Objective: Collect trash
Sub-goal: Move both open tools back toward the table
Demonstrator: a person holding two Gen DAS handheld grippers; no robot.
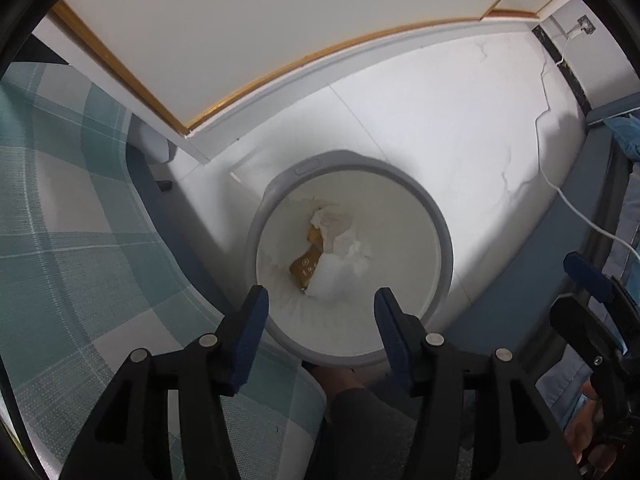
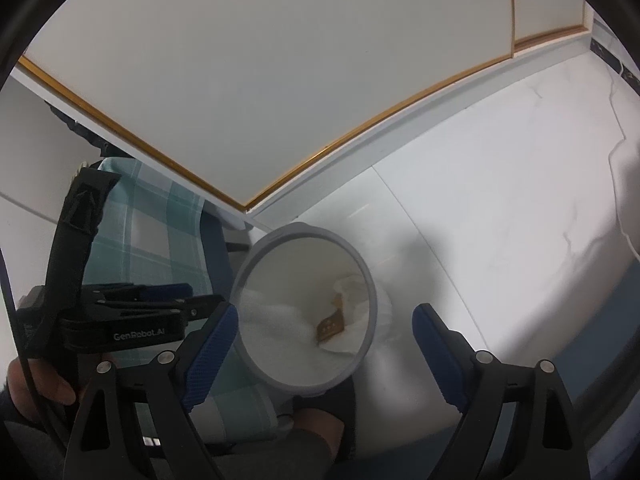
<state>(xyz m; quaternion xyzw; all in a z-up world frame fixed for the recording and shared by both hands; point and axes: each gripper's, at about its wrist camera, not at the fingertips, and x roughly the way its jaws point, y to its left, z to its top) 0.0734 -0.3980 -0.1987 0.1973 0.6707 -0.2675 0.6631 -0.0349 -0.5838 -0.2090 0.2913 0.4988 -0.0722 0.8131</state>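
A round grey-rimmed trash bin (image 1: 442,240) with a white liner stands on the white floor. Inside it lie crumpled white tissues (image 1: 348,248) and a brown wrapper (image 1: 306,266). My left gripper (image 1: 320,312) is open and empty, hovering just above the bin's near rim. In the right wrist view the bin (image 2: 370,280) sits left of centre, with the wrapper (image 2: 330,326) and tissues (image 2: 352,292) inside. My right gripper (image 2: 324,330) is open and empty, its left finger beside the bin's rim. The left gripper's body (image 2: 120,320) shows at the left.
A green-and-white checked bedcover (image 1: 60,208) lies left of the bin. A white wardrobe with a wood-coloured edge (image 1: 248,80) stands behind. A white cable (image 1: 560,192) runs over the floor at right. My knee (image 1: 360,420) is below the bin.
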